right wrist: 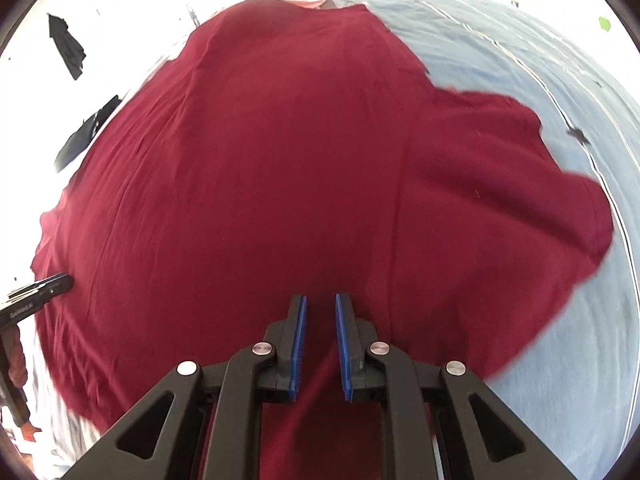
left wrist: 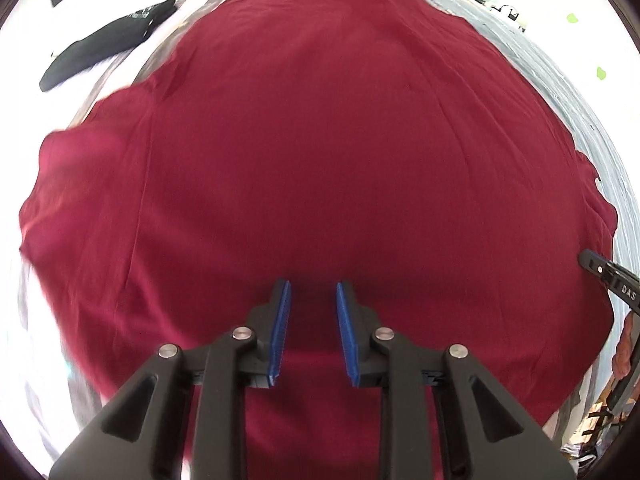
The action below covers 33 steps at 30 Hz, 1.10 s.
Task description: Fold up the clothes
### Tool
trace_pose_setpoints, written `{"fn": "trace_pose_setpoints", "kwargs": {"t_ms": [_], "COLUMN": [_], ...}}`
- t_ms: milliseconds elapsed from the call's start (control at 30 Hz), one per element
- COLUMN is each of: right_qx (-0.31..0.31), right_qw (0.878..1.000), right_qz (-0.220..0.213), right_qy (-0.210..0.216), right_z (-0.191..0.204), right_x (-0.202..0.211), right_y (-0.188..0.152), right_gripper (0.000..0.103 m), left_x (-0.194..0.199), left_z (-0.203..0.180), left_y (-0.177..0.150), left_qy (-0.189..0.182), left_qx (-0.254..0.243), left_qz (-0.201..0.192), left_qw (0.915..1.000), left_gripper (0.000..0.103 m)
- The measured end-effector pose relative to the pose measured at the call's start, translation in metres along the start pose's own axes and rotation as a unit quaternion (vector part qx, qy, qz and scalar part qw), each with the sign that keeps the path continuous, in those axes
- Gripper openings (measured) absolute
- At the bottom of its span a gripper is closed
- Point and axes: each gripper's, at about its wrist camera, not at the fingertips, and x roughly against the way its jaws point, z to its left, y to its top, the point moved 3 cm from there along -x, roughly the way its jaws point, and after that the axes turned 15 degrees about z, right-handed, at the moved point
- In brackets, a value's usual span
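The red shirt [left wrist: 320, 152] lies spread flat on a bed [right wrist: 540, 60] covered in pale blue striped bedding, laid out this way, I judge, so its sleeves and sides can be folded inward in turn. Both grippers hang above its near part, pointing steeply down.

The left gripper [left wrist: 313, 286] has its jaws parted a little, with only flat cloth showing in the gap and the blue pads [left wrist: 280, 328] pressing on nothing: released. The right gripper [right wrist: 321, 298] is the same, its jaws slightly apart and empty over the shirt. Each gripper shows at the edge of the other's view, at opposite sides of the shirt.

Edges: the sleeve on the right [right wrist: 520, 184] is spread onto the blue bedding with its hem free and easy to reach. The sleeve on the left [left wrist: 80, 184] lies near the bright white side of the bed, blurred. A black garment [left wrist: 108, 44] lies well apart at the far left, out of the way. Open bedding beyond the right sleeve gives room to swing a fold; the left has less, I judge.
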Motion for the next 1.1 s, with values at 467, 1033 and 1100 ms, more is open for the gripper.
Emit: {"fn": "trace_pose_setpoints", "kwargs": {"t_ms": [467, 1033, 1100], "right_qx": [-0.168, -0.253, -0.238], "right_qw": [0.981, 0.966, 0.969], "right_qz": [-0.035, -0.027, -0.043], "right_qy": [-0.086, -0.046, -0.059], "right_z": [-0.132, -0.195, -0.179], "right_x": [0.044, 0.047, 0.066], "right_y": [0.031, 0.054, 0.059], "right_gripper": [0.061, 0.004, 0.004], "left_x": [0.055, 0.055, 0.056], "left_z": [0.043, 0.082, 0.1], "left_y": [0.044, 0.029, 0.024], "left_qy": [0.042, 0.029, 0.018], "left_qx": [0.066, 0.123, 0.133], "left_qz": [-0.012, -0.016, -0.02], "left_qw": [0.9969, 0.9919, 0.9908], "left_gripper": [0.047, 0.047, 0.047]}}
